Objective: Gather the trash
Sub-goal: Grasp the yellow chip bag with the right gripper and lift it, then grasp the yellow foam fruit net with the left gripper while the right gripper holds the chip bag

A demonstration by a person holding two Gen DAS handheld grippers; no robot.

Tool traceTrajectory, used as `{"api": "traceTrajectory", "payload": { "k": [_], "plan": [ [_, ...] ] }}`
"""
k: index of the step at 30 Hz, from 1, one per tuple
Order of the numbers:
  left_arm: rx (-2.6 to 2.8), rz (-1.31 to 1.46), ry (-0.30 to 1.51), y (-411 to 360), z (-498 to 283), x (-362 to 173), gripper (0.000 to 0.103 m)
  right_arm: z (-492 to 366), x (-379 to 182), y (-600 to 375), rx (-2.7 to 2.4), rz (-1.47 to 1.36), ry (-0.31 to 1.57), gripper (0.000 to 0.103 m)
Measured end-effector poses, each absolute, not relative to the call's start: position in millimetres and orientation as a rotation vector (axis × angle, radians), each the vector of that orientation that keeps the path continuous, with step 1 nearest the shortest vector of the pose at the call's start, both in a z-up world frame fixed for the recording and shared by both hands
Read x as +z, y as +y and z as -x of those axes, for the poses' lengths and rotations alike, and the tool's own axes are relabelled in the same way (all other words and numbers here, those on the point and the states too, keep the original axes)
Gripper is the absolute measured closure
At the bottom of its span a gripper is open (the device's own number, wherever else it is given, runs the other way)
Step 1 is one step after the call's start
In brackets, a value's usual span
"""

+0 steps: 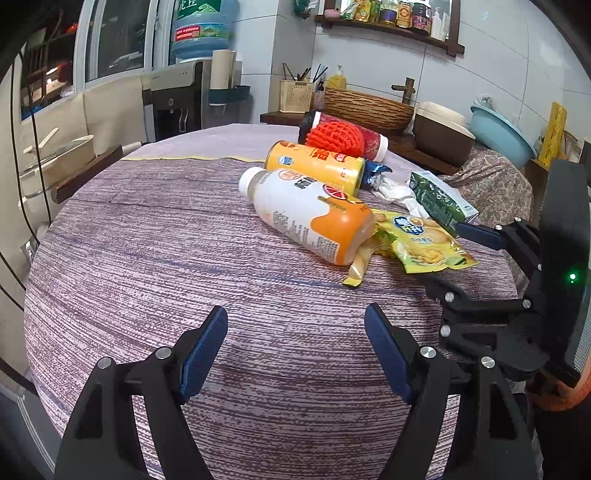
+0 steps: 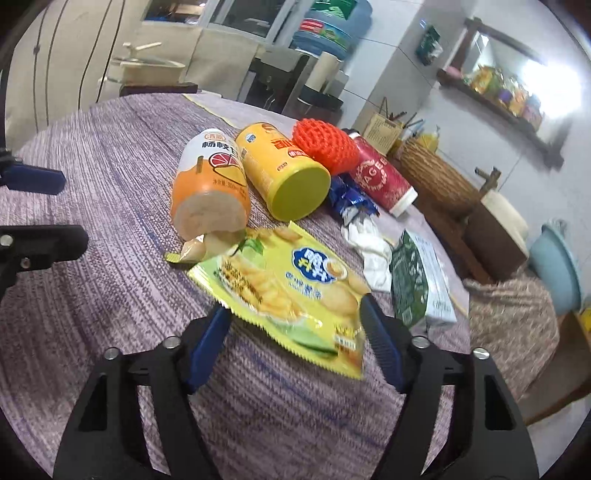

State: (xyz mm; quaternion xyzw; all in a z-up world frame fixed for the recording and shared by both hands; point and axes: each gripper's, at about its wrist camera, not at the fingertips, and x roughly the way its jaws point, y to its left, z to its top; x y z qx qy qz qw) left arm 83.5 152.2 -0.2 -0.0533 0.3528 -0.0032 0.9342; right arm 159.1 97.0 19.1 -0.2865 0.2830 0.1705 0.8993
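Observation:
Trash lies in a heap on the purple-striped tablecloth [image 1: 147,258]: a white-and-orange bottle [image 1: 310,214] [image 2: 210,184], a yellow can [image 1: 317,166] [image 2: 284,170], a red canister [image 1: 362,140] [image 2: 380,177] with an orange foam net [image 2: 325,147], a blue wrapper [image 2: 351,199], white tissue [image 2: 373,251], a green carton [image 1: 439,199] [image 2: 417,284] and a yellow chip bag [image 1: 424,243] [image 2: 291,291]. My left gripper [image 1: 295,354] is open over bare cloth, short of the heap. My right gripper [image 2: 295,343] is open, its fingers on either side of the chip bag's near edge; it also shows in the left wrist view [image 1: 447,258].
Behind the table stand a water dispenser [image 1: 177,99], a wicker basket [image 1: 365,107], a utensil holder [image 1: 295,96], a brown container [image 1: 439,136] and a blue basin [image 1: 498,133]. A wall shelf [image 1: 391,26] holds bottles. A chair with a floral cover [image 2: 509,317] is at the right.

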Motion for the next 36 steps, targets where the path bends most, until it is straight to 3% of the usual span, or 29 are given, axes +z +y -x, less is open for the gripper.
{"api": "traceTrajectory", "payload": {
  "k": [1,3,5,12,22,36],
  "plan": [
    [-0.005,0.114,0.723,155,-83,-1,0.027,-160,18,99,0.354,0.602,0.584,0.049],
    [-0.002,0.120,0.727,158,-83,-2,0.027,-165,17,101,0.361,0.601,0.592,0.069],
    [-0.004,0.124,0.729,160,-83,-3,0.027,-167,16,100,0.360,0.581,0.598,0.079],
    [-0.058,0.106,0.725,148,-90,-3,0.027,-154,35,80,0.342,0.472,0.546,0.095],
    [-0.138,0.059,0.711,111,-112,10,0.029,-128,70,40,0.321,0.330,0.495,0.098],
    [-0.285,-0.283,0.778,21,-171,5,0.036,-96,94,-23,0.257,0.213,0.457,0.098]
  ]
}}
